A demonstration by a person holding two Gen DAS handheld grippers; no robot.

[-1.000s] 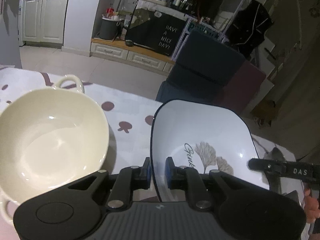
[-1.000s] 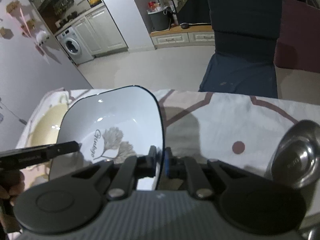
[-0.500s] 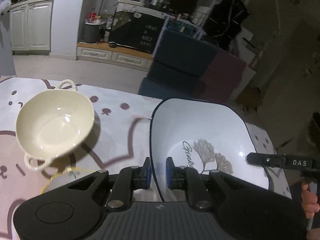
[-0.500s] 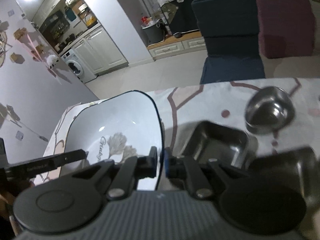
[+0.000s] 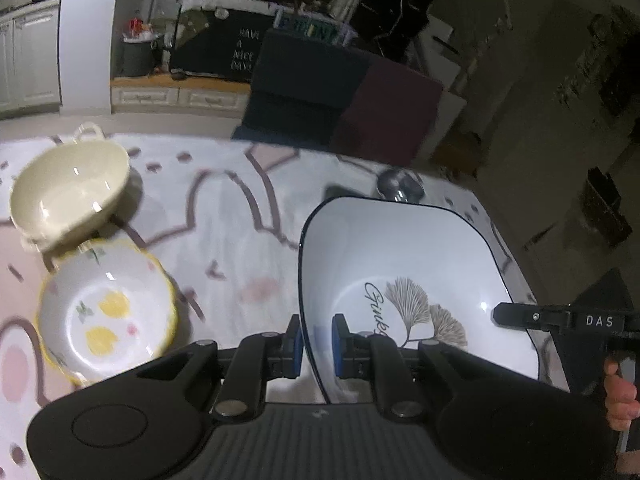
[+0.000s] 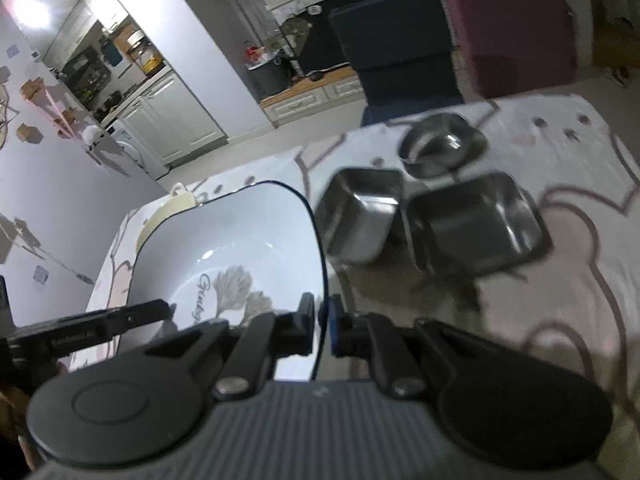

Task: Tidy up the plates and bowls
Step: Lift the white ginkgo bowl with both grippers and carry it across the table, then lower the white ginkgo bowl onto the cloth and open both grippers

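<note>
We have the white square plate [image 5: 404, 264] off the surface [image 5: 248, 216], left tool [image 5: 316, 346] and right tool [image 6: 322, 326] each clamped on opposite rims; cream bowl [image 5: 68, 196], flowered bowl [image 5: 108, 316] and three steel dishes [image 6: 472, 224] remain unstacked, so sorting looks barely begun.

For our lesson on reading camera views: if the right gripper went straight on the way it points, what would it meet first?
Probably the nearer square steel dish, just beyond the white bowl clamped in the right gripper; depth is unclear.
</note>
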